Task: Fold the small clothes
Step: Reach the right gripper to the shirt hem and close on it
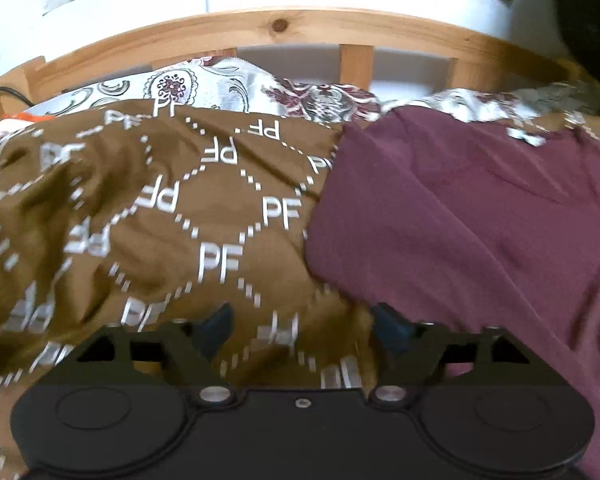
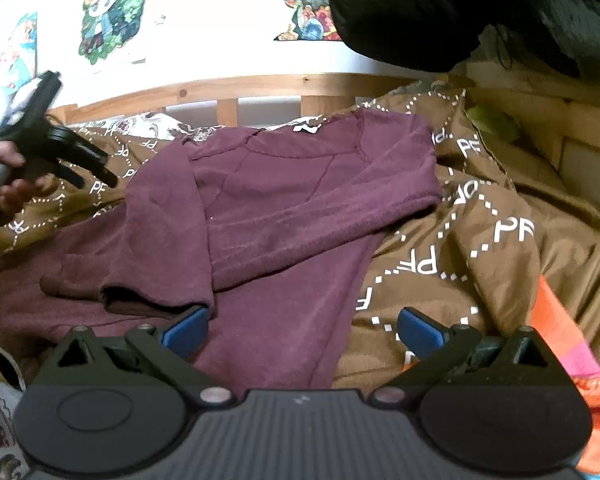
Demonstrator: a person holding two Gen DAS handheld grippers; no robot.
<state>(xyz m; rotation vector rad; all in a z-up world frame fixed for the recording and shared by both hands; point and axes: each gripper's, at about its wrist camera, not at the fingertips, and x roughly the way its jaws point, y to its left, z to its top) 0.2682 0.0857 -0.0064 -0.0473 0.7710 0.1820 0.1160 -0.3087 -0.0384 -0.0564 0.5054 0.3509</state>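
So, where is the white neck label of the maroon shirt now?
In the right wrist view the white neck label sits at the far edge of the maroon shirt, near the wooden bed rail, on the brown PF blanket.

Maroon top lies partly folded, seemingly, on brown blanket.
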